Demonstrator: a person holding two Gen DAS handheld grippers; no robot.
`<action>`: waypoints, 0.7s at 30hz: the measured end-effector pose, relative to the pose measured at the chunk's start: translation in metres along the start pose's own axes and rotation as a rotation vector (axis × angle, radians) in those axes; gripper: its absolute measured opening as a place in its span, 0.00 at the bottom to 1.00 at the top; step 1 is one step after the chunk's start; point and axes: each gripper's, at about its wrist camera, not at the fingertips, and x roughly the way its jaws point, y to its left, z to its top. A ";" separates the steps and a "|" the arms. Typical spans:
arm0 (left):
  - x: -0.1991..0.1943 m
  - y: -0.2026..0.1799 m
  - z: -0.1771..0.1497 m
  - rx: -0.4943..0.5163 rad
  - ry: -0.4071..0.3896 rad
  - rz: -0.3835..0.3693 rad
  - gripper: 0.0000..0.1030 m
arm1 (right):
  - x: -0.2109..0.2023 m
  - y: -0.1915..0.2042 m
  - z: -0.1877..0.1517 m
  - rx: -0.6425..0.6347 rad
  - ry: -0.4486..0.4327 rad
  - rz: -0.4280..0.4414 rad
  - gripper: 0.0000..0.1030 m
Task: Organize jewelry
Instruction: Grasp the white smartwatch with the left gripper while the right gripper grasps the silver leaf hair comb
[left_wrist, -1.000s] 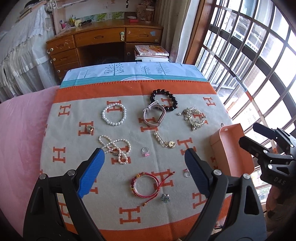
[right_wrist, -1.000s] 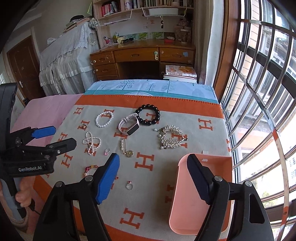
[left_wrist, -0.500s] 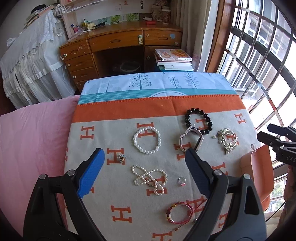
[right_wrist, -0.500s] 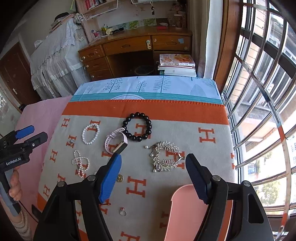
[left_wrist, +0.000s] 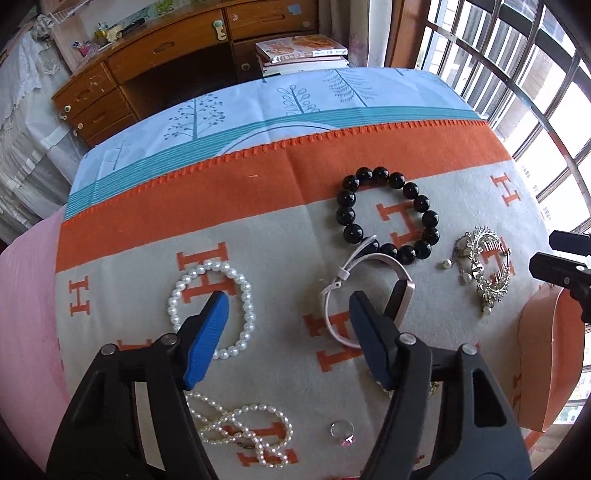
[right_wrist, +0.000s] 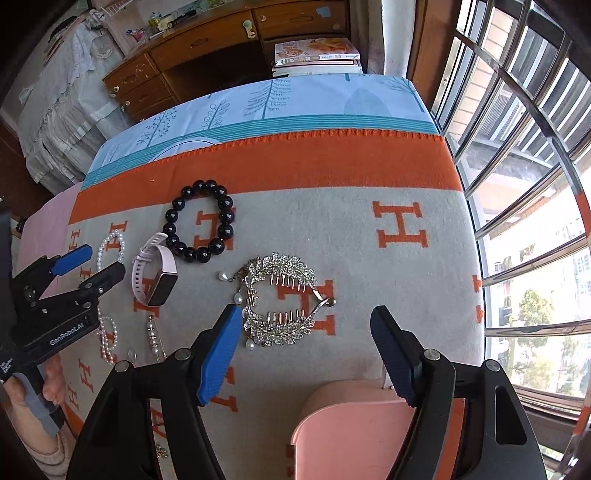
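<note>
Both claws stand wide apart and empty: left gripper (left_wrist: 288, 314) between the pearl bracelet (left_wrist: 210, 306) and pink watch (left_wrist: 369, 299), right gripper (right_wrist: 303, 332) over the rhinestone hair comb (right_wrist: 280, 299). To lift the comb cleanly, I'd pinch its metal spine, then carry it to the pink tray (right_wrist: 354, 428) at 6 o'clock. Counted: one black bead bracelet (right_wrist: 201, 221), one watch, one comb, one ring (left_wrist: 341, 430), one tangled pearl strand (left_wrist: 243, 432).

Home bedroom, wooden desk (left_wrist: 177, 48), stacked books (right_wrist: 317, 55), barred window (right_wrist: 524, 155)
</note>
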 end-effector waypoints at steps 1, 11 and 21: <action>0.007 -0.003 0.003 0.005 0.007 0.004 0.60 | 0.003 -0.001 0.000 0.007 0.009 0.017 0.71; 0.036 -0.012 0.013 0.018 0.036 -0.021 0.35 | 0.028 0.020 -0.002 0.023 0.108 0.098 0.55; 0.033 -0.016 0.014 0.005 0.057 -0.050 0.20 | 0.051 0.050 0.008 0.035 0.139 0.095 0.37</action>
